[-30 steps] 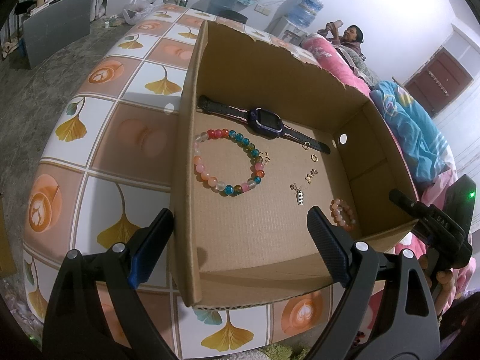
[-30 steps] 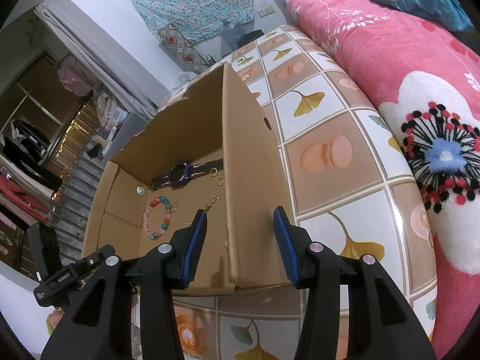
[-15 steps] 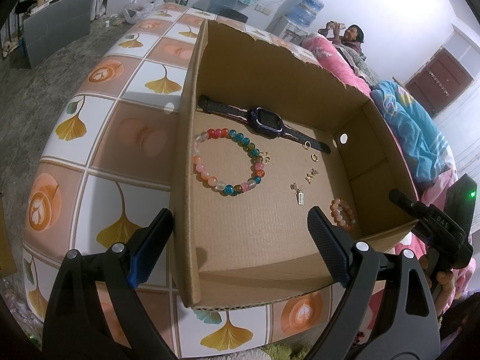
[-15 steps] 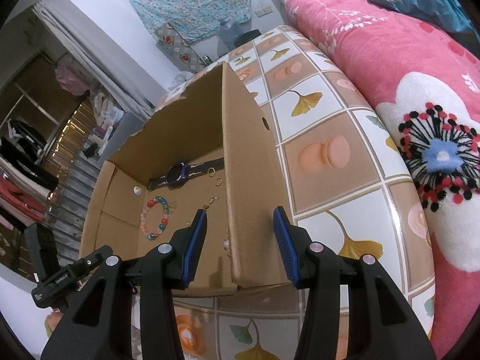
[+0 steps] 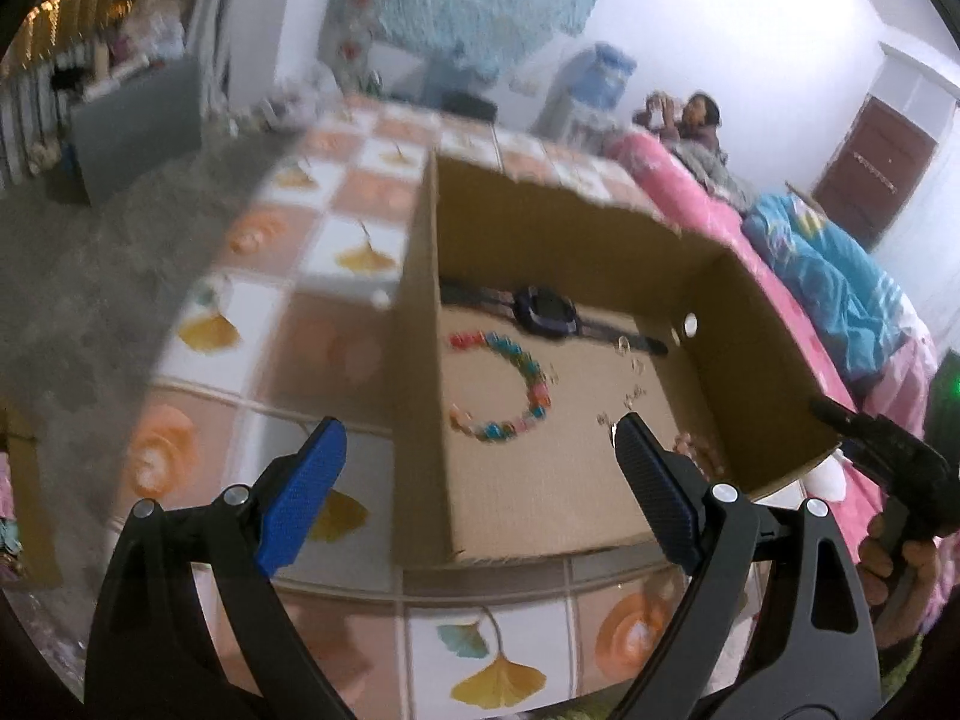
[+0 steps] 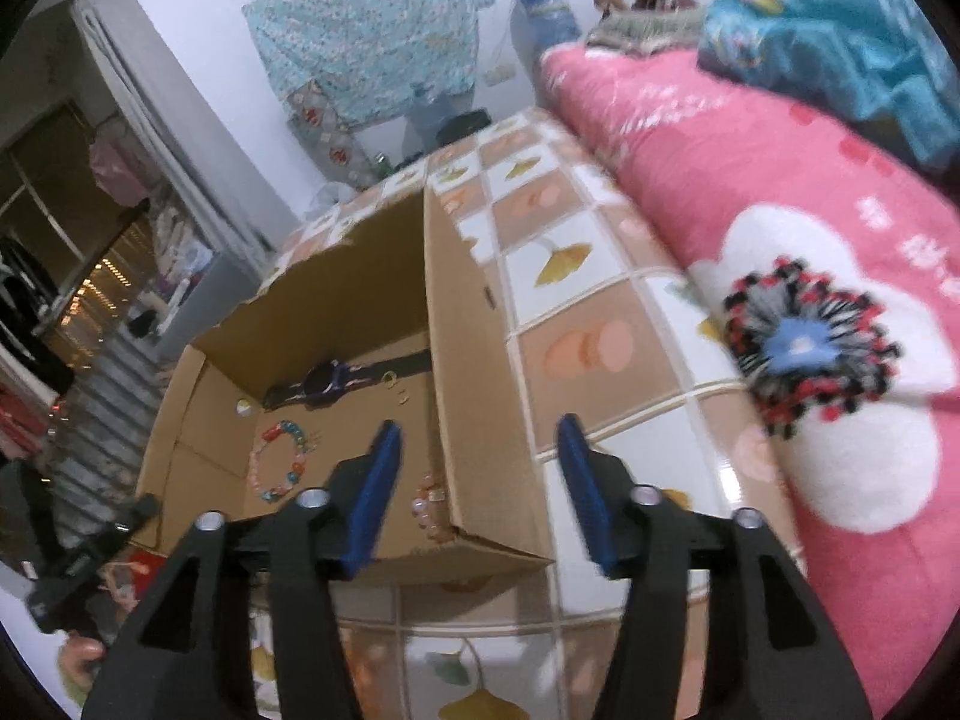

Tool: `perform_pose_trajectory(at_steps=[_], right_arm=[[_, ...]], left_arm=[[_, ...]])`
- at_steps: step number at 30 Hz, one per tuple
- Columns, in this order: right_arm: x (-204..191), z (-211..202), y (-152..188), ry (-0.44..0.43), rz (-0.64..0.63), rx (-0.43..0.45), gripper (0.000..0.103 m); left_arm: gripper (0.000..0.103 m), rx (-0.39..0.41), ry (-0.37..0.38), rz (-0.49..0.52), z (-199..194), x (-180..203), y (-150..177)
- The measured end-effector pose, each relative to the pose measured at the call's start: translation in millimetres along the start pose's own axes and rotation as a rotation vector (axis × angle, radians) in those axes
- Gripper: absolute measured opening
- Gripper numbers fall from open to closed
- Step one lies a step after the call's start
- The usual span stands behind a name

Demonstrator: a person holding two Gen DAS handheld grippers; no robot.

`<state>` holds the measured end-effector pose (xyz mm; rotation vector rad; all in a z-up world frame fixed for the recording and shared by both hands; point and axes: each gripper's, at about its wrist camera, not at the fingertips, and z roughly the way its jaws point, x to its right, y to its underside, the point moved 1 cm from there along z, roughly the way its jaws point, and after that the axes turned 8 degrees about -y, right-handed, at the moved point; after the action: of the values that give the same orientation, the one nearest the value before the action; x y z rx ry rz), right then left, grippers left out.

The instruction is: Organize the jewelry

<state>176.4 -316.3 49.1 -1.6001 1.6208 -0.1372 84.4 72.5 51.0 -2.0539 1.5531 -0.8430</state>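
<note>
Box (image 5: 540, 480) near front edge of bench (image 5: 492, 648), with watch (image 5: 543, 312), bead bracelet (image 5: 510, 384) and small charms loose on its floor. Left claw (image 5: 474, 480) gaping, empty; right claw (image 6: 477, 483) just widened, astride right wall without touching. Risk: clipping that wall, jolting box, scattering pieces.

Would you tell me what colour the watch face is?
Dark purple-blue watch, black strap; clearest in the left wrist view.

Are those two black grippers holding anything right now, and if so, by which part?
Nothing is held. The left gripper is open, and the right gripper, whose jaws have just been opening, straddles the cardboard box side wall without pinching it.
</note>
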Motion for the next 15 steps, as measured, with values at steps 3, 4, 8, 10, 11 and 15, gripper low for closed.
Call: perform_pose_trajectory(at_steps=[3,4,8,10,11,15], right_arm=[[-10.5,-18.4,1.4,0.028,-0.041,0.048,0.061],[-14.9,-25.0,2.1,0.035,-0.056,0.067,0.064],[-34.3,-48.7,5.1,0.041,-0.119,0.132,0.073],[-42.8,-58.6,7.5,0.028,-0.144,0.150,0.079],[-46.9,-63.2,9.9,0.031,-0.157,0.160,0.082],[-59.7,-74.9,24.4,0.027,-0.192,0.176,0.088]], left_arm=[[0.088,0.069,-0.008,0.031,-24.9,2.3,-2.6],[0.088,0.094,-0.005,0.057,-35.9,6.0,-2.5],[0.090,0.114,0.026,0.107,-58.5,20.8,1.2],[0.090,0.113,0.057,0.121,-65.3,29.8,5.6],[0.091,0.113,0.068,0.124,-68.0,32.7,8.0],[0.093,0.101,0.115,0.139,-73.0,47.3,17.7]])
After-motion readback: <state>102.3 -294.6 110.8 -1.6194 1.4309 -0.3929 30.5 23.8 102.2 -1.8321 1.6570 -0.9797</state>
